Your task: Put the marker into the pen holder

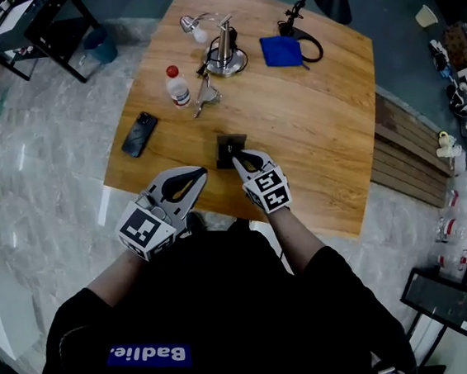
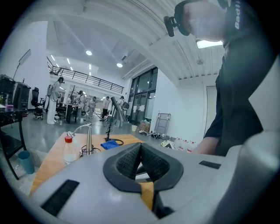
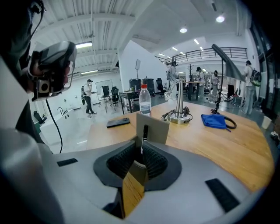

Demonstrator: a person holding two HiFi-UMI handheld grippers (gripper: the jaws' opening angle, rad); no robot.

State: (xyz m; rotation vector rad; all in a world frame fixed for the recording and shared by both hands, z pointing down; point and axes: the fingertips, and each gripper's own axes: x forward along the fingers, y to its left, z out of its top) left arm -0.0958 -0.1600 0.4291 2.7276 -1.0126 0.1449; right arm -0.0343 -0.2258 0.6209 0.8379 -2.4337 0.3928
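Note:
The pen holder (image 1: 231, 146), a dark square box, stands on the wooden table (image 1: 320, 140) near its front edge. In the right gripper view it is a grey box (image 3: 154, 128) just beyond the jaws. My right gripper (image 1: 238, 156) (image 3: 141, 151) is shut on a black marker (image 3: 144, 134), which points up in front of the holder's near wall. In the head view the marker is hidden by the gripper. My left gripper (image 1: 202, 174) (image 2: 140, 147) hangs at the table's front edge, left of the holder, shut with nothing in it.
A water bottle (image 1: 176, 86) with a red cap, a black phone (image 1: 140, 134) and a metal clip (image 1: 205, 96) lie at the left. A metal lamp base (image 1: 225, 54) and a blue cloth (image 1: 282, 51) sit at the back. People walk far off.

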